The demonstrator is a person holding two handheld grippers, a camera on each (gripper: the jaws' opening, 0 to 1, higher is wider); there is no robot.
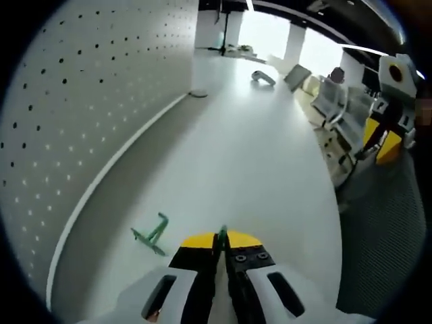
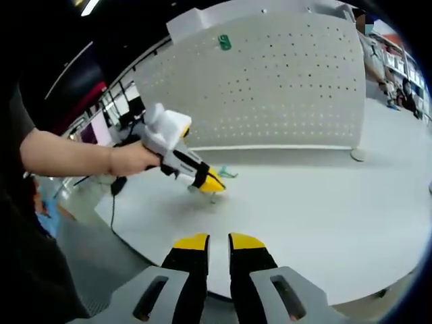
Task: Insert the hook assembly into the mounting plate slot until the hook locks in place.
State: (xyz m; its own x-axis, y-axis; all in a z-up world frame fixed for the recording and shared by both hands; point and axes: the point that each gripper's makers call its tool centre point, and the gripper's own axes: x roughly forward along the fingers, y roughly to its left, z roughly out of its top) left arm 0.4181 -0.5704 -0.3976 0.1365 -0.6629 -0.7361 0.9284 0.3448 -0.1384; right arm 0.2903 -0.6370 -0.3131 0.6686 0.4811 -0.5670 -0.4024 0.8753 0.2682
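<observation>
A thin green hook (image 1: 222,234) is pinched between the tips of the left gripper (image 1: 221,241), whose black jaws with yellow pads are pressed together on it just above the white table (image 1: 256,155); only a small sliver of the part sticks out past the pads. In the right gripper view the same gripper (image 2: 213,182) comes in from the left, held by a hand (image 2: 128,159), its tip tilted down to the table surface.

A second green piece (image 1: 152,236), made of slim bars joined at an angle, lies flat on the table just beside the left gripper's tip, toward the pegboard; in the right gripper view it shows as a small green shape (image 2: 226,174) just behind that tip.

Another green hook (image 2: 225,42) hangs high on the pegboard (image 2: 283,81). The board is a pale, matt upright panel, dotted with regular rows of small round holes, and stands along the table's far edge on a round foot (image 2: 358,154).

The right gripper (image 2: 219,241) hovers near the table's rounded front edge with its yellow-tipped jaws parted by a narrow gap, holding nothing.

The table top is smooth, slightly glossy and curved at the rim. The floor (image 1: 385,229) beside it is grey with a fine grid texture.
</observation>
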